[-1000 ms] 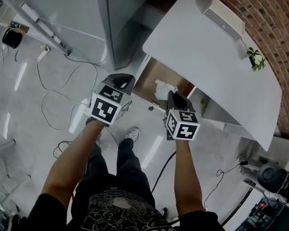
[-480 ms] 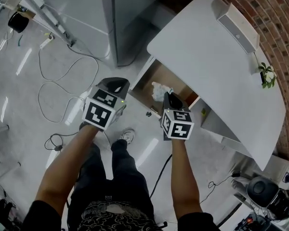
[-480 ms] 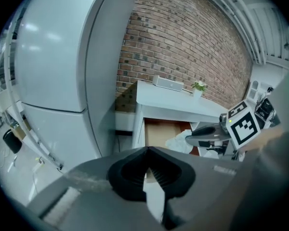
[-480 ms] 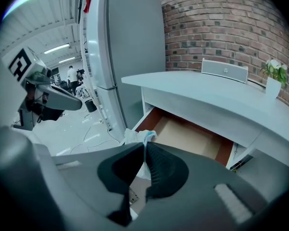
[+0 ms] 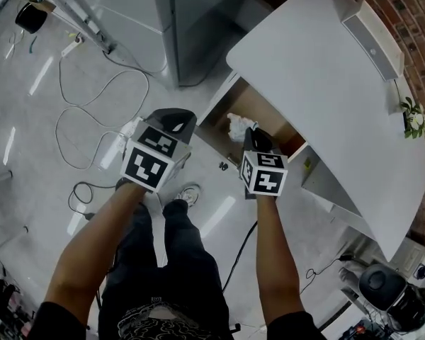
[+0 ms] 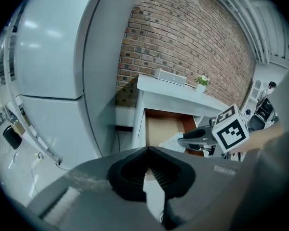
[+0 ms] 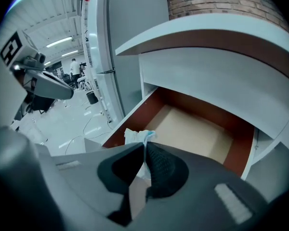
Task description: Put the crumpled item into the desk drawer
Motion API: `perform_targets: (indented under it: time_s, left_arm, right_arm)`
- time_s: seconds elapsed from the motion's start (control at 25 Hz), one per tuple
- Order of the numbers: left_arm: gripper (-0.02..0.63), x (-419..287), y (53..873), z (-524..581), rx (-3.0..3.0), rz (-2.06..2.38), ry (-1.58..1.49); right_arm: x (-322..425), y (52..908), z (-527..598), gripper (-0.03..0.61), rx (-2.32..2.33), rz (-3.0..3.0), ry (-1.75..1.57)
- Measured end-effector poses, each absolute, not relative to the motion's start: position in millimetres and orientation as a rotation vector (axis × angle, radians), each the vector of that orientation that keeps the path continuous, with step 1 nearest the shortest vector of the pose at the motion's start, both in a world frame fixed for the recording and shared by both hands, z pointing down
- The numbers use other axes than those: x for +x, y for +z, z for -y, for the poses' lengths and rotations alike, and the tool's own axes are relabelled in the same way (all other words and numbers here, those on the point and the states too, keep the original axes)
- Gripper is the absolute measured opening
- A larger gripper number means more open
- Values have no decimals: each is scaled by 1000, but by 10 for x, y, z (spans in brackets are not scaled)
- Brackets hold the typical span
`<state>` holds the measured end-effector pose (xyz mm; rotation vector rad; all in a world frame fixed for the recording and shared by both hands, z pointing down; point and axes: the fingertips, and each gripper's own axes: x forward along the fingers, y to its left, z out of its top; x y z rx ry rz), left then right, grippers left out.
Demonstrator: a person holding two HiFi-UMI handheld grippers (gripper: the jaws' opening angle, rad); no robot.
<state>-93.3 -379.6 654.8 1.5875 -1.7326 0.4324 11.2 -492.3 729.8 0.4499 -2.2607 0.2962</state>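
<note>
The crumpled item (image 7: 136, 135), a white wad, is being pinched between the jaws of my right gripper (image 7: 144, 149), which are pressing together on it. My right gripper view is showing it hanging over the front corner of the open drawer (image 7: 241, 148), above the tan bottom and not lying on it. The head view is giving less: only a white lump (image 5: 236, 127) at the tip of my right gripper (image 5: 248, 134), over the drawer (image 5: 216, 108) that is sticking out from under the white desk (image 5: 319, 83). My left gripper (image 6: 147, 150) is hovering beside the drawer, jaws pressed together on nothing. Its view alone is catching my right gripper (image 6: 184, 138) from the side, plus a brick wall (image 6: 183, 37) behind the desk (image 6: 173, 97).
</note>
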Motion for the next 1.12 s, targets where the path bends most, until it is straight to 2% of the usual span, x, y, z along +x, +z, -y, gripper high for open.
perform_targets:
  time_s: [0.84,1.12]
  left_arm:
    - [0,-927,6811,3752,1538,1727,440]
    - [0,-919,6846,3708,1534,1721,451]
  right_arm:
    - [86,7581,4910,21,372,2227,257]
    - [142,7658,4876,52,378,2214,276]
